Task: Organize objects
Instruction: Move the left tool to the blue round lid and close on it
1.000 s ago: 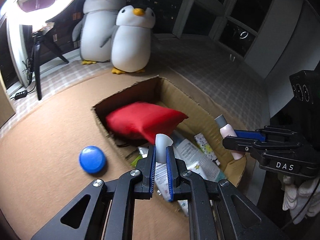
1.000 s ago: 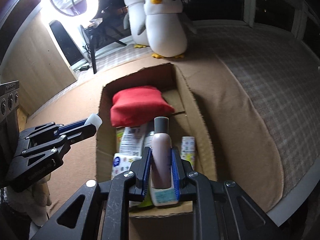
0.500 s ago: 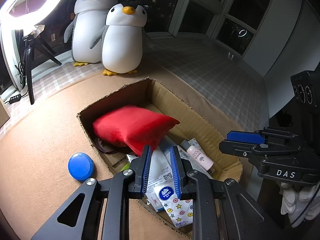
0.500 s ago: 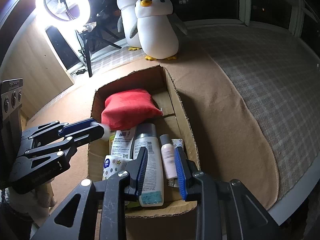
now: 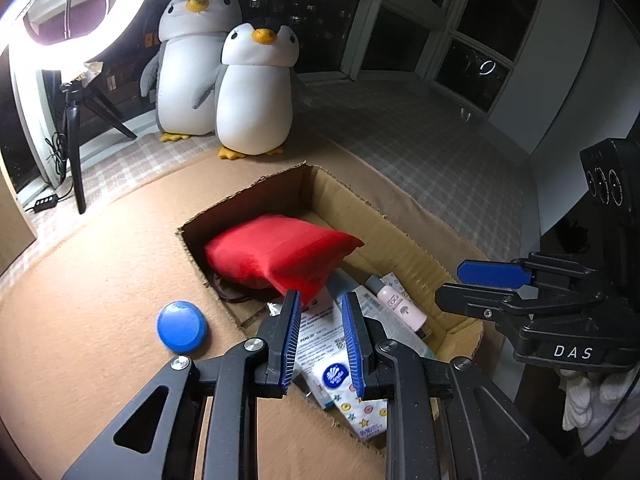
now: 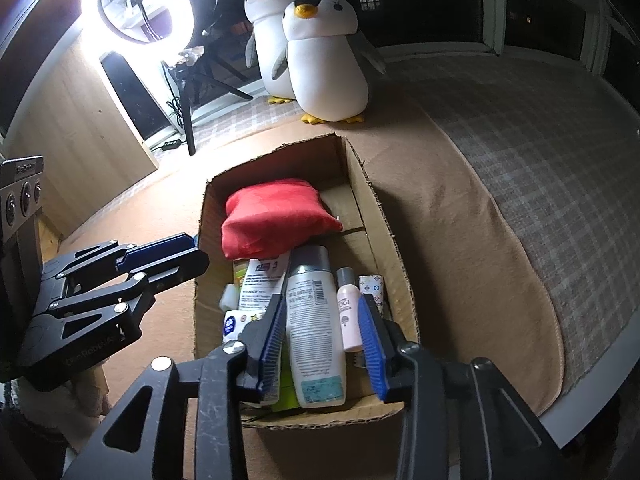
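An open cardboard box (image 5: 416,240) (image 6: 384,216) holds a red pouch (image 5: 280,252) (image 6: 276,216), a grey-white bottle (image 6: 316,320), a small pink bottle (image 5: 400,304) (image 6: 348,312), a white tube (image 6: 260,280) and a patterned tissue pack (image 5: 348,396). My left gripper (image 5: 320,340) is open and empty above the box's near end; it shows at the left in the right wrist view (image 6: 168,256). My right gripper (image 6: 324,340) is open and empty over the bottles, and it shows at the right in the left wrist view (image 5: 480,288). A blue round lid (image 5: 182,326) lies on the brown mat left of the box.
Two plush penguins (image 5: 252,88) (image 6: 324,60) stand behind the box. A lit ring light on a tripod (image 5: 72,128) (image 6: 144,8) stands at the back left. A checked cover (image 6: 540,140) lies right of the brown mat (image 5: 80,280).
My left gripper let go of the white tube and my right gripper let go of the pink bottle; both now lie in the box. Both grippers opened and drew back.
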Available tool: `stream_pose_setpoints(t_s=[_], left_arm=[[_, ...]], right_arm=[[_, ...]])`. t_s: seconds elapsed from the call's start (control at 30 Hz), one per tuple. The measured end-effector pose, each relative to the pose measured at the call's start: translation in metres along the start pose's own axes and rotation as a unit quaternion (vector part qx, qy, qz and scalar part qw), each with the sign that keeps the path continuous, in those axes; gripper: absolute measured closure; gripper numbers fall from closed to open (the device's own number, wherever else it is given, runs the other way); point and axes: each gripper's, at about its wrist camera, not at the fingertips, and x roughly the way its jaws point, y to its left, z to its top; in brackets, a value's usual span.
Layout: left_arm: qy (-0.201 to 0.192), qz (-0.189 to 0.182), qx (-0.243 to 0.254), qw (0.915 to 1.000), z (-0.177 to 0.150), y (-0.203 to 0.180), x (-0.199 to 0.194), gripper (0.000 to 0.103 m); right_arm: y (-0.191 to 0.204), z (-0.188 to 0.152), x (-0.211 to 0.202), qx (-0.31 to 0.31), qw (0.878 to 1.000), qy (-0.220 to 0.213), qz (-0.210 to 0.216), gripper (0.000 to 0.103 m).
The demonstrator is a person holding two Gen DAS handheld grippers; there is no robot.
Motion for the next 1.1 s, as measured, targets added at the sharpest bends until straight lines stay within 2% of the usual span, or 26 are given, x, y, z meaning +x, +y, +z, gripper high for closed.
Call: stream_pose_setpoints(t_s=[0.23, 0.33, 0.4, 0.47, 0.83, 1.1], left_arm=[[-0.009, 0.005, 0.004, 0.9999, -0.01, 0.005, -0.019, 0.079], [-0.01, 0.009, 0.002, 0.9999, -0.016, 0.012, -0.025, 0.069], [-0.01, 0.013, -0.003, 0.9999, -0.021, 0.021, -0.029, 0.054], [-0.008, 0.017, -0.01, 0.9998, -0.027, 0.031, -0.032, 0.048], [0.022, 0.058, -0.057, 0.9964, -0.063, 0.102, -0.027, 0.042], [0.038, 0.051, -0.072, 0.9954, -0.065, 0.119, -0.007, 0.032]], right_arm=[[0.014, -0.004, -0.006, 0.003, 1.0, -0.008, 0.002, 0.048], [0.02, -0.008, -0.008, 0.01, 1.0, -0.008, 0.011, 0.046], [0.025, -0.012, -0.009, 0.012, 1.0, -0.007, 0.013, 0.045], [0.03, -0.015, -0.01, 0.012, 1.0, -0.007, 0.012, 0.041], [0.045, -0.038, -0.013, 0.026, 1.0, 0.001, 0.004, 0.037], [0.053, -0.048, -0.018, 0.03, 0.999, -0.002, -0.015, 0.036]])
